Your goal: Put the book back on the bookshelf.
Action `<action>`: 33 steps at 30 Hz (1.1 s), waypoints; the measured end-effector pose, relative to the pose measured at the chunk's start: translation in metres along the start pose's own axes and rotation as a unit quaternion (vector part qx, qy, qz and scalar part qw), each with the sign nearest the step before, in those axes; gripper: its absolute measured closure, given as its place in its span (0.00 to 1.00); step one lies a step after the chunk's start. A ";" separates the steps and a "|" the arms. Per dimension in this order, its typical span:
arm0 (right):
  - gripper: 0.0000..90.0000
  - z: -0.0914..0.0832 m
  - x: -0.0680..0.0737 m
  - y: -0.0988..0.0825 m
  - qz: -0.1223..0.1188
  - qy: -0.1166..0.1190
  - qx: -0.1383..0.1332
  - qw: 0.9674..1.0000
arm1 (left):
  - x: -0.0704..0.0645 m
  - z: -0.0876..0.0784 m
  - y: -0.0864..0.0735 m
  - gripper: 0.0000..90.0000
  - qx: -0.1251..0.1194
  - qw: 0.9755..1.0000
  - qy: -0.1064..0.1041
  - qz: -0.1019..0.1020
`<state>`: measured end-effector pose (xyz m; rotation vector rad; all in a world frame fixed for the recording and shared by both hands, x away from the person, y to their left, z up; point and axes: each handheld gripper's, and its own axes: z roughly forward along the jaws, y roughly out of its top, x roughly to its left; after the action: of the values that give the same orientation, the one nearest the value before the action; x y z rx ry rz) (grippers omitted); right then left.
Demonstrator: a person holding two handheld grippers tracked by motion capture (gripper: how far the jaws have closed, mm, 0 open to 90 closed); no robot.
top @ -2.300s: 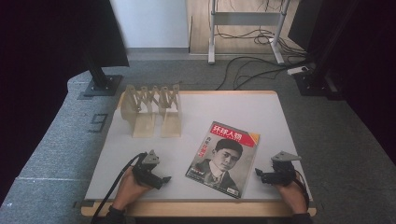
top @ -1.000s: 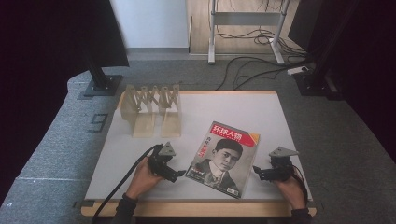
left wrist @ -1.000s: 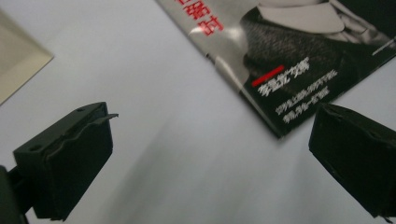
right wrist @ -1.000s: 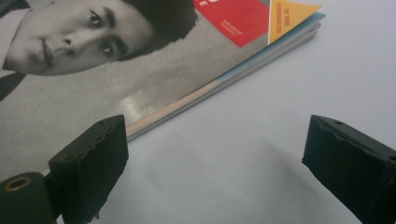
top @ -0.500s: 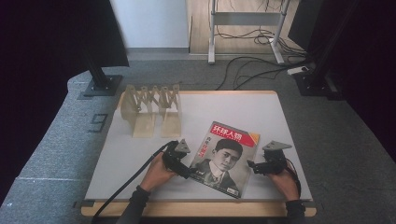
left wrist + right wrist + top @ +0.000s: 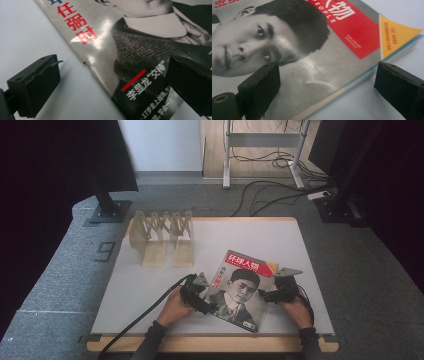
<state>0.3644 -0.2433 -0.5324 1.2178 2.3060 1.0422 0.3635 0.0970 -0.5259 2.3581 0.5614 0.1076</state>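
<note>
Where glossy magazine with black-and-white portrait cover and red title block (image 6: 239,290) is laid askew near bench's front edge, right of centre, its two long edges are flanked. Left gripper (image 6: 196,296) held wide open astride spine edge, nothing gripped; right gripper (image 6: 276,291) equally wide astride opposite edge, empty. Judgement: lower jaw best slid under pages before closing. Folding wooden rack (image 6: 161,236) set toward back-left corner of white bench top (image 6: 280,237); grey carpet (image 6: 60,275), cables beyond.

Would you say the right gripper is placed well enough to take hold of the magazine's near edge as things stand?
Probably yes. The right gripper is open, and its own view shows one jaw over the magazine cover and the other over the bare table, straddling the edge with nothing between them.
</note>
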 end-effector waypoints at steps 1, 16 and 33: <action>0.07 0.001 0.000 0.000 0.002 0.001 0.000 1.000 | -0.001 0.000 0.000 0.00 0.000 1.000 -0.006 0.002; 0.03 0.016 -0.004 0.014 -0.011 0.011 0.010 1.000 | -0.022 0.000 0.000 0.00 0.010 1.000 -0.023 0.019; 0.01 0.029 -0.007 0.024 -0.016 0.019 0.007 1.000 | -0.037 -0.007 -0.009 0.00 0.019 1.000 0.003 0.016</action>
<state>0.3984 -0.2270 -0.5345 1.1725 2.3570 1.0480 0.3253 0.0915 -0.5240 2.4059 0.5323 0.1199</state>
